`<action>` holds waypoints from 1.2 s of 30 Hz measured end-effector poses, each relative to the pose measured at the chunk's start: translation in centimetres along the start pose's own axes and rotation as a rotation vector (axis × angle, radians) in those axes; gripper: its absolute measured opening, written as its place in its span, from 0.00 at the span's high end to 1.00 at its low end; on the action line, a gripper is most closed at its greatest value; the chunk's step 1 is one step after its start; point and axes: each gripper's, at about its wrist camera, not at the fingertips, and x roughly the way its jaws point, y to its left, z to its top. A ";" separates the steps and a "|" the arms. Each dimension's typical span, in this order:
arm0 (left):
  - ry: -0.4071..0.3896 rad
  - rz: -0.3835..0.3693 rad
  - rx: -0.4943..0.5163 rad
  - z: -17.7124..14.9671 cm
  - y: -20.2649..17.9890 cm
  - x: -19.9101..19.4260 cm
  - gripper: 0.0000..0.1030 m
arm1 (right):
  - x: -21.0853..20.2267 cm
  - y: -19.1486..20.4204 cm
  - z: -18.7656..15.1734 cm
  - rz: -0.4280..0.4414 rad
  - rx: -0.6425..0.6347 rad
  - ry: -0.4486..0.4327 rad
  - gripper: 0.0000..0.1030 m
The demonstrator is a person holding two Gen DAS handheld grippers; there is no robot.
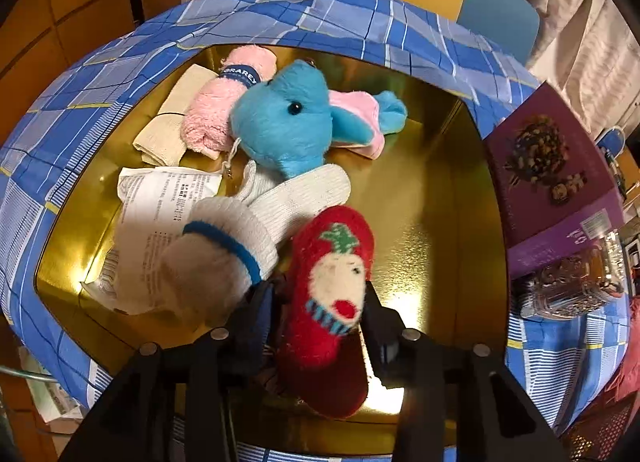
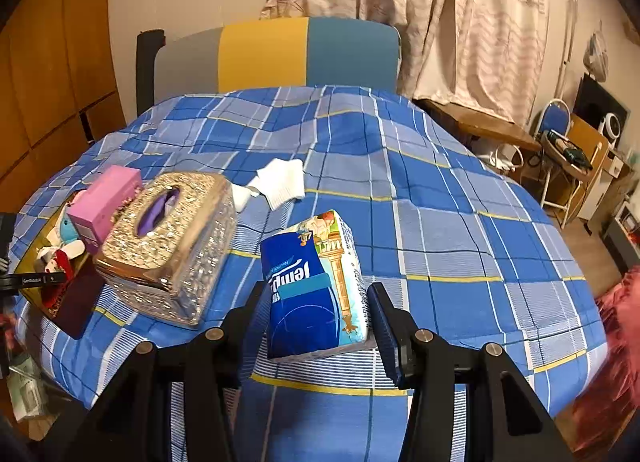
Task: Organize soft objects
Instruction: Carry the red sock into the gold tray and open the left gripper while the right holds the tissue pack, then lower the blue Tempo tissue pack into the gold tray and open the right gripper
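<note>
Red fleece slipper [image 1: 332,302] over gold tin [image 1: 460,222], loose between parted left gripper [image 1: 316,314] jaws | step: drop-off | right gripper [image 2: 320,314] clamps tissue pack [image 2: 316,286] above table | next: carry pack to tin

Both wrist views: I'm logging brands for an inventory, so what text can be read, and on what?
"CRAREY", start cut off: blue band on the pink towel.
"Tempo", seen rotated: blue tissue pack.
Printed sheet in the gold tray: too small to read.
Purple box: label blurred.
</note>
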 end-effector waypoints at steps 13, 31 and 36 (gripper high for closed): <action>-0.065 -0.149 -0.037 -1.3 1.2 -3.1 0.40 | -3.1 4.6 1.9 0.033 -0.053 -0.059 0.51; -0.209 -0.214 -0.049 -4.3 4.6 -7.0 0.36 | -4.2 18.2 5.7 0.308 -0.144 -0.109 0.51; -0.225 -0.198 -0.018 -5.5 4.5 -7.3 0.36 | -1.1 24.4 6.1 0.402 -0.193 -0.039 0.51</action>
